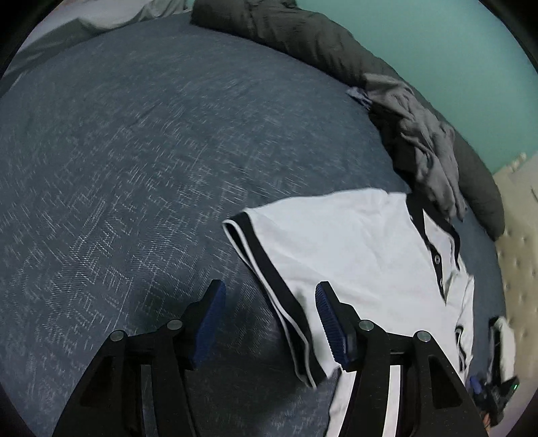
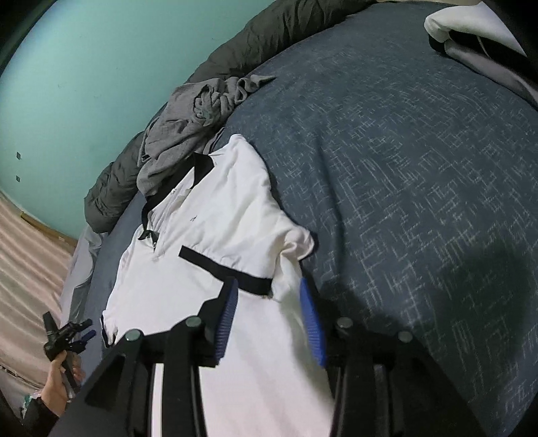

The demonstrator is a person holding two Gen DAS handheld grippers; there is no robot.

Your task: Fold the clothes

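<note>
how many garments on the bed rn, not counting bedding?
2 sure. A white polo shirt with black trim lies flat under both grippers. A crumpled grey garment sits beside its collar, against the dark duvet. The white-grey fabric at the far corner may be more.

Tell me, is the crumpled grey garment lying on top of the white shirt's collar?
Yes, in the right wrist view the grey garment drapes over the black collar end of the white shirt.

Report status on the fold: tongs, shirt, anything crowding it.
Left tongs open, empty, above sleeve hem. Right tongs open over white shirt, sleeve folded in. Grey garment bunched against collar.
</note>
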